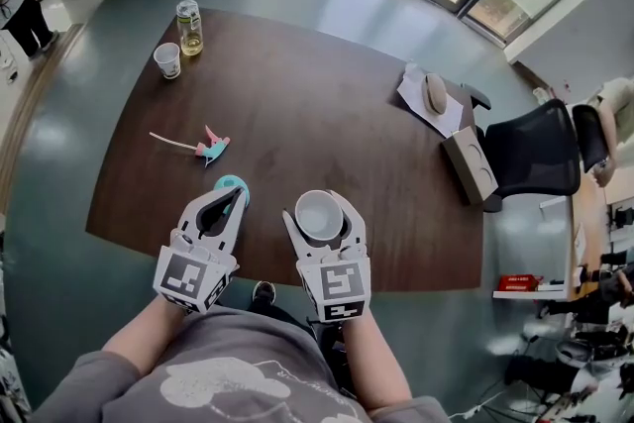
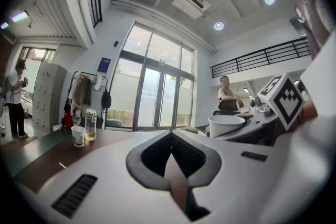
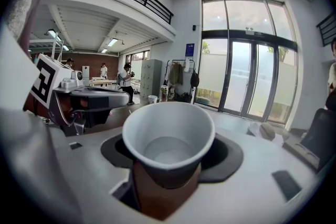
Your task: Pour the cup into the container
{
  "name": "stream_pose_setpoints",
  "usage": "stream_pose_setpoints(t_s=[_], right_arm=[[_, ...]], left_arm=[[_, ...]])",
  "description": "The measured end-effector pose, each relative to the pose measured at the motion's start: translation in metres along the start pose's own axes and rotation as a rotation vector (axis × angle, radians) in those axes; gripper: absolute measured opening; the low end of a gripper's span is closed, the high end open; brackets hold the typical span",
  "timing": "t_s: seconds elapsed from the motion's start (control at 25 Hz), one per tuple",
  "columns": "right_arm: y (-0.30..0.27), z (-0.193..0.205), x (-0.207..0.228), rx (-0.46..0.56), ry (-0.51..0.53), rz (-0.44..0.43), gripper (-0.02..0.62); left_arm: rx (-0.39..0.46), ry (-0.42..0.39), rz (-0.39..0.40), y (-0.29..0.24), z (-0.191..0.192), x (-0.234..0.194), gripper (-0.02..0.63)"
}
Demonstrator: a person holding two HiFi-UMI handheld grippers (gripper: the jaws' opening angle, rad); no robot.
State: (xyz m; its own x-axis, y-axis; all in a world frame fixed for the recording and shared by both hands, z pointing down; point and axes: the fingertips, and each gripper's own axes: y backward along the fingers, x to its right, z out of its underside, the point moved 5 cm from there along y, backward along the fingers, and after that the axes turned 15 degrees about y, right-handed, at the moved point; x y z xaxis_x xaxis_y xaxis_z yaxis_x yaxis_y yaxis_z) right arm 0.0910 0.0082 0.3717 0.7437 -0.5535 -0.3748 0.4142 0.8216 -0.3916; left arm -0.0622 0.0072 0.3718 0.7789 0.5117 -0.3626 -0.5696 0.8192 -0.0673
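Observation:
A white paper cup (image 1: 319, 213) stands upright between the jaws of my right gripper (image 1: 319, 205), above the near edge of the brown table (image 1: 327, 94). In the right gripper view the cup (image 3: 168, 136) fills the middle, with my right gripper (image 3: 168, 139) shut on it. Its inside looks pale, and I cannot tell whether it holds liquid. My left gripper (image 1: 236, 198) hovers beside it on the left, shut and with nothing in it (image 2: 170, 132). A clear jar (image 1: 188, 27) with yellowish liquid and a second paper cup (image 1: 167, 59) stand at the far left corner.
A teal round thing (image 1: 232, 183) lies under the left gripper's tip. A pink and teal tool with a thin stick (image 1: 210, 148) lies mid-left. Papers with a grey oval object (image 1: 434, 94) and a cardboard box (image 1: 469, 163) sit at the right edge, with a black chair (image 1: 530, 149) beyond.

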Motion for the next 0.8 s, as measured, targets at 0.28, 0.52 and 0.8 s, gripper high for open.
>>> stream_pose_setpoints(t_s=[0.28, 0.52, 0.8], right_arm=[[0.021, 0.029, 0.028, 0.006, -0.021, 0.008, 0.293], [0.031, 0.042, 0.042, 0.043, -0.032, -0.004, 0.293], [0.029, 0.056, 0.049, 0.090, -0.087, 0.028, 0.293]], left_arm=[[-0.001, 0.020, -0.016, -0.024, 0.019, 0.033, 0.006], [0.003, 0.023, -0.036, -0.041, 0.032, 0.056, 0.006], [-0.004, 0.028, -0.048, -0.052, 0.047, 0.062, 0.006]])
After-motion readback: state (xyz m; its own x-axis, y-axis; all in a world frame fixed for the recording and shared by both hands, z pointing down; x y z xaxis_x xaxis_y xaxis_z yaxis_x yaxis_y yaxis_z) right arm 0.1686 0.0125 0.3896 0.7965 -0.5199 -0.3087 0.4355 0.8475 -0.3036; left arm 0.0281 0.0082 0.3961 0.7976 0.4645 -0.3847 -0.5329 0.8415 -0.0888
